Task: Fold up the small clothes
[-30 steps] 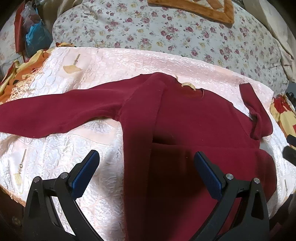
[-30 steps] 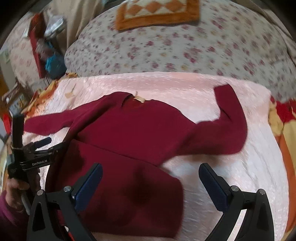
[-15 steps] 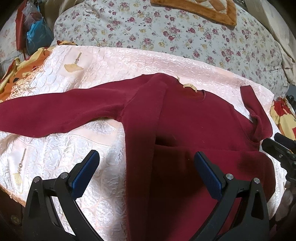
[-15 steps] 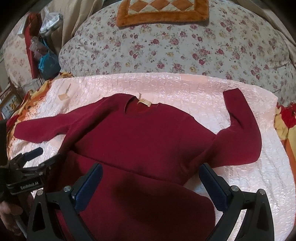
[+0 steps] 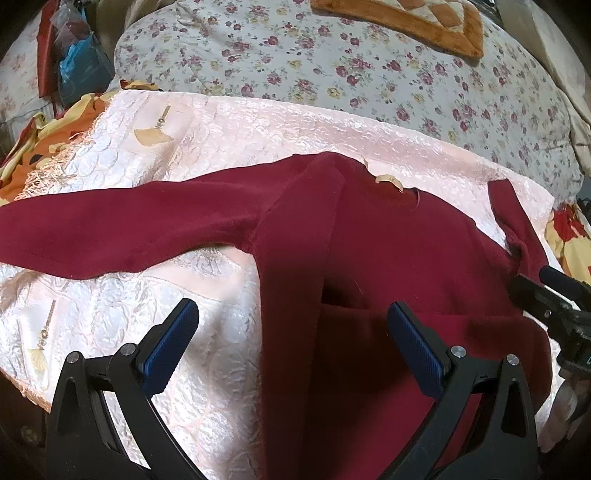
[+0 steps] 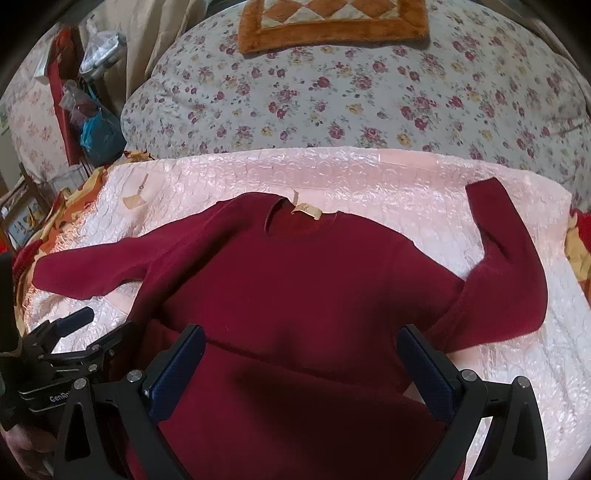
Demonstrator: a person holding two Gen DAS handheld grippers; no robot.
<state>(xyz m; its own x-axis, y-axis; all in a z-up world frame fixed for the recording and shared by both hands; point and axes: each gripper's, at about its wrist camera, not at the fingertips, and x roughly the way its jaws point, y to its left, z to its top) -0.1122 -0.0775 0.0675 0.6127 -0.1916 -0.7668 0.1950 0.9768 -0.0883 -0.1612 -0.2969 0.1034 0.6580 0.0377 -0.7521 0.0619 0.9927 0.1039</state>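
Observation:
A dark red long-sleeved sweater lies on a pink quilted cover, collar away from me, a tan label at the neck. Its bottom hem is folded up over the body. The left sleeve lies stretched out to the left; the right sleeve bends upward. My left gripper is open and empty above the sweater's left edge. My right gripper is open and empty above the folded-up hem. Each gripper shows at the edge of the other's view.
A floral quilt is heaped behind the pink cover, with an orange patchwork mat on top. Bags and clutter stand at the far left. Orange-yellow cloth lies beside the left edge of the cover.
My right gripper has moved left from the right sleeve to above the folded hem. The left gripper has barely moved. The sweater has not changed.

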